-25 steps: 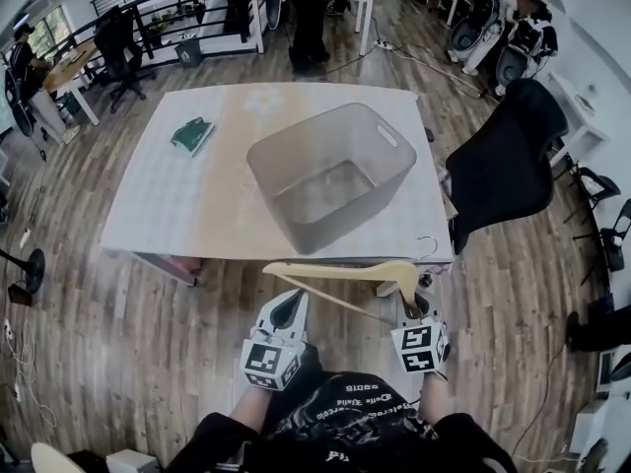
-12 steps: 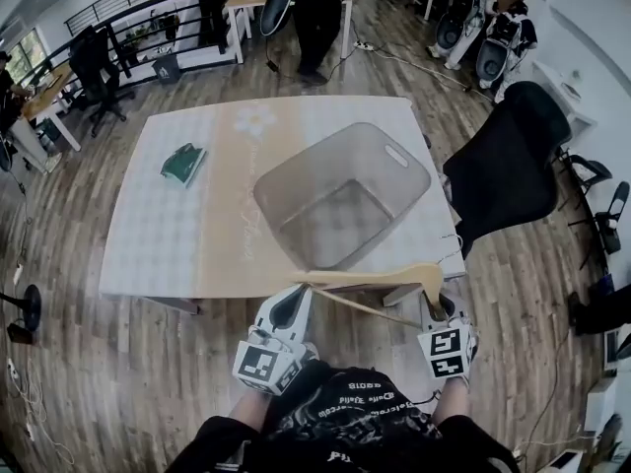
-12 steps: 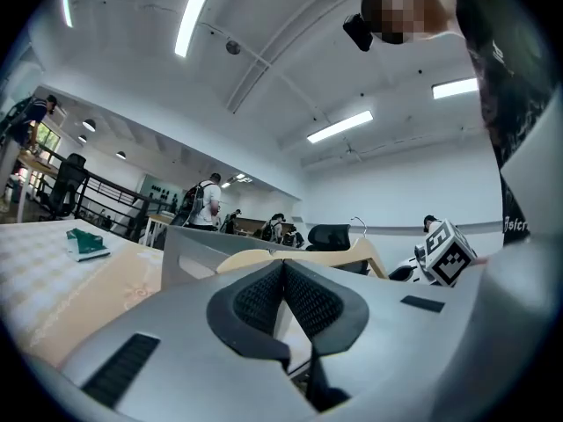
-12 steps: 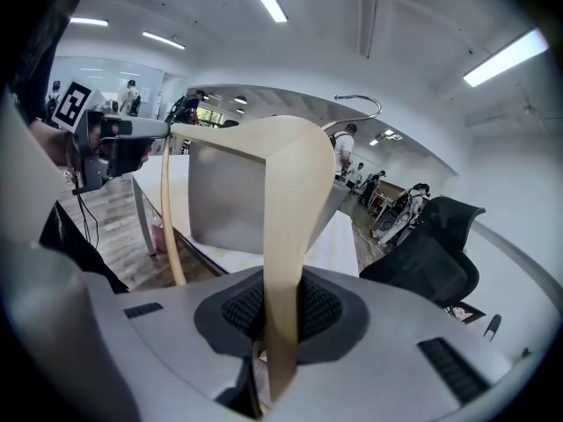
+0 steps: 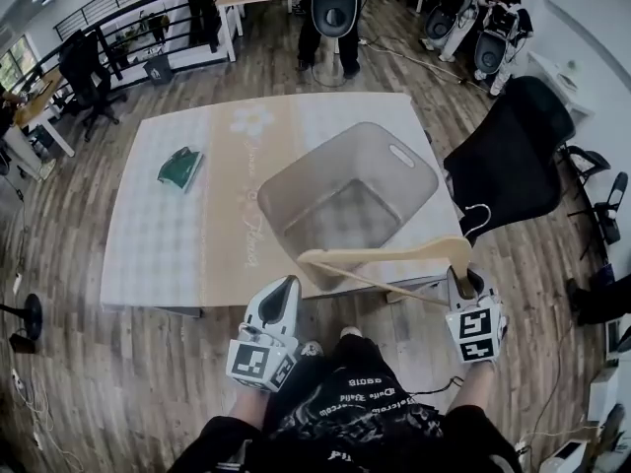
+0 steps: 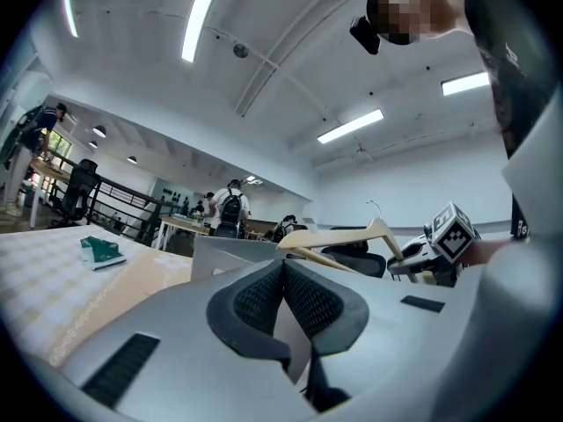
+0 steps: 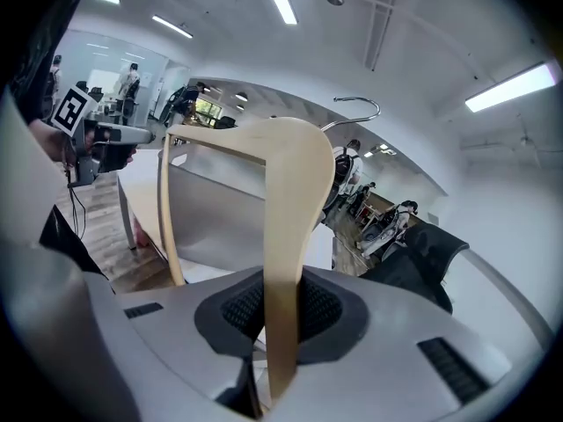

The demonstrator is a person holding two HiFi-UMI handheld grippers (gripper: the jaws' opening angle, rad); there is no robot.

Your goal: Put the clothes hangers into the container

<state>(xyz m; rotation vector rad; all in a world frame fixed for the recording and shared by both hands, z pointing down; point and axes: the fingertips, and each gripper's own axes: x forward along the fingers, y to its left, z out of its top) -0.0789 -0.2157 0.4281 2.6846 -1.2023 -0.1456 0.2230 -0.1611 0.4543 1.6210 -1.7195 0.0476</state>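
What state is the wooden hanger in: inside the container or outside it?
Outside. The right gripper holds the wooden hanger in the air, jaws shut on one end, by the near side of the container.

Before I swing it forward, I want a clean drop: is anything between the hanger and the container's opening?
Nothing visible. The hanger, clamped in the right claw, hangs at the near rim of the container; its opening is uncovered.

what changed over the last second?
The right claw, shut on the pale wooden clothes hanger, carried it forward to the near rim of the grey translucent plastic container. The left claw is shut, empty. Container and green flat object unmoved.
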